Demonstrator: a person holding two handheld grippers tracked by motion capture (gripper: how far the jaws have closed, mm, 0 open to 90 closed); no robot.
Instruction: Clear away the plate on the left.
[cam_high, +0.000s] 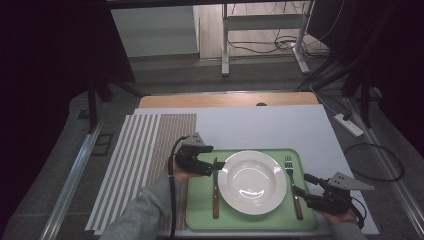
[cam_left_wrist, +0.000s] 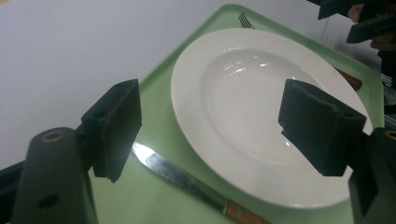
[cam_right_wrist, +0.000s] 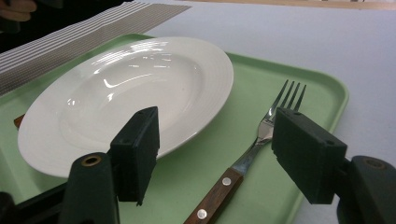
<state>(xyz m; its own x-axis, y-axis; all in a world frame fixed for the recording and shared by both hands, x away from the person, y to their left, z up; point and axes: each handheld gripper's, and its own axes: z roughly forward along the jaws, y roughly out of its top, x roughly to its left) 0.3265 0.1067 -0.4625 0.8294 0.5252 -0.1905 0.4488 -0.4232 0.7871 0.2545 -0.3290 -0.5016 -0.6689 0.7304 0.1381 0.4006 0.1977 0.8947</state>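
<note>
High view shows the released left gripper (cam_high: 216, 166) over the knife (cam_high: 215, 192) at the tray's (cam_high: 200, 212) left edge and the released right gripper (cam_high: 296, 190) by the fork (cam_high: 293, 187); each should descend squarely around its wooden handle.

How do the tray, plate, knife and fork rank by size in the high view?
1. Green tray, largest.
2. White plate.
3. Knife and fork: they look about the same length, so I won't rank one above the other.

Grey sleeve (cam_high: 142, 210), black cabled grippers
</note>
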